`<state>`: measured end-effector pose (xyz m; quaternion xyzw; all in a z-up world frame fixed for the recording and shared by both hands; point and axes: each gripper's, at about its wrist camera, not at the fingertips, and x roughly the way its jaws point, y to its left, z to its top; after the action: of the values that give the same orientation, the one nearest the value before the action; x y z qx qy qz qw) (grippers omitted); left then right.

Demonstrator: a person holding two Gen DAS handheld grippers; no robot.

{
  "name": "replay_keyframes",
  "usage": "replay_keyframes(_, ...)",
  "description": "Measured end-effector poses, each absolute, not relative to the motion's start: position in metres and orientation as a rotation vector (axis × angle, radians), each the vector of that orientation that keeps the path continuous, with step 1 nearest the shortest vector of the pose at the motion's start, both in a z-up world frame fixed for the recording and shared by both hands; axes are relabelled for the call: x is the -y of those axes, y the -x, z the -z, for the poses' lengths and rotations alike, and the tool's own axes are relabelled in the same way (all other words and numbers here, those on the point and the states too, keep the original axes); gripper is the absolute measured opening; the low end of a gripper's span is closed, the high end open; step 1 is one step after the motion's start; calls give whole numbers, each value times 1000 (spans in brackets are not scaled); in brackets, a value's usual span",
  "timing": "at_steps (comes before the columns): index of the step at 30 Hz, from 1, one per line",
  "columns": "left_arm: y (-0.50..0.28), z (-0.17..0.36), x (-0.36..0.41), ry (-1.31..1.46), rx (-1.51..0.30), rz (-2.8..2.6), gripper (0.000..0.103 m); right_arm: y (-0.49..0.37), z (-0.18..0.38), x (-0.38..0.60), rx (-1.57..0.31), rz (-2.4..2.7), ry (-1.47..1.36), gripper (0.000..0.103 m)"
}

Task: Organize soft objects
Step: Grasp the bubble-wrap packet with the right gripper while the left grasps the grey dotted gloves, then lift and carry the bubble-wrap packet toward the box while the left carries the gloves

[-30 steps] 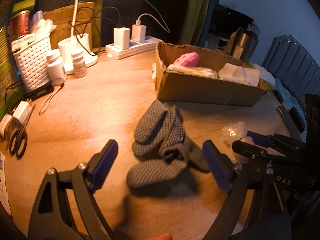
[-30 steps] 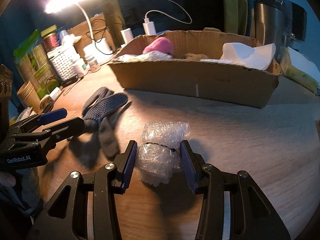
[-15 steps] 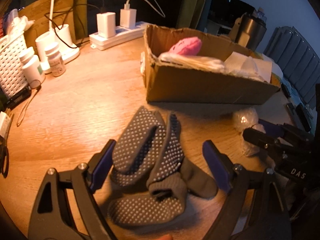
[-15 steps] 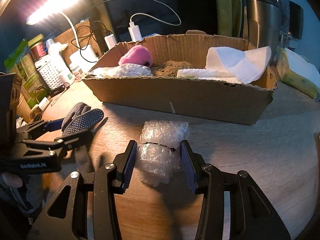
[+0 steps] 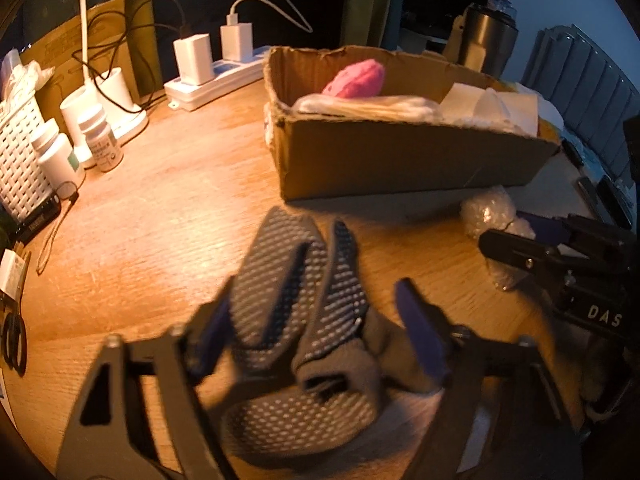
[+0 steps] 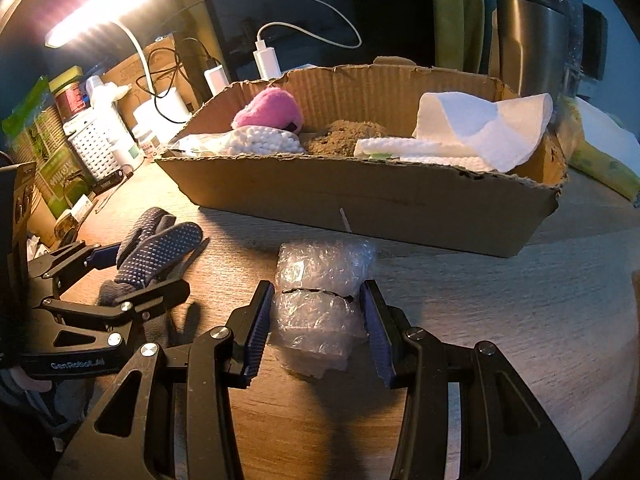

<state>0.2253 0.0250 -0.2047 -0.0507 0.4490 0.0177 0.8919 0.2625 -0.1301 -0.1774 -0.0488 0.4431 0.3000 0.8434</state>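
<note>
Left wrist view: basket [image 5: 16,160] and two pill bottles [image 5: 60,156] at far left of the worktop [image 5: 160,240], power strip [image 5: 212,80] with chargers behind them. Left tool [image 5: 316,332] is spread wide, straddling the grey socks [image 5: 304,312]; whether the pads touch the fabric cannot be told, the frame is blurred. The socks lie bunched on the worktop, dotted soles up, in front of the box [image 5: 400,160]. Right of them, the right tool [image 5: 516,236] shows edge-on against the bubble wrap [image 5: 488,212]; its grip cannot be read from here.

Right wrist view: lit lamp [image 6: 100,4] and green packets [image 6: 44,148] at far left, hidden in the other view. Left tool [image 6: 120,268] shows from the side, the socks [image 6: 160,248] between its arms. Centre: right tool [image 6: 316,320] has both pads pressed against the bubble wrap [image 6: 320,300], clenched on it; the bundle's front part rests on the worktop [image 6: 500,320], near the box [image 6: 380,208] front wall.

Box contents are plain only here: pink plush [image 6: 272,112], cotton swabs [image 6: 264,142], a brown lump [image 6: 340,140], white towels [image 6: 480,132]. Steel flask [image 6: 532,40] stands behind the box at right.
</note>
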Motion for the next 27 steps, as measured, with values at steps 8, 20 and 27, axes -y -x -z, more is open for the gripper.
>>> replay_keyframes(8,-219,201,-20,130,-928,19,33,-254,171,130,-923,-639,110,46)
replay_keyframes(20,-206,173,-1,124,-864,72,32,-244,147,143,-865,-640,102,46)
replay_keyframes(27,-209,149,14,99,-814,98,32,-245,129,156,-820,-634,92,46)
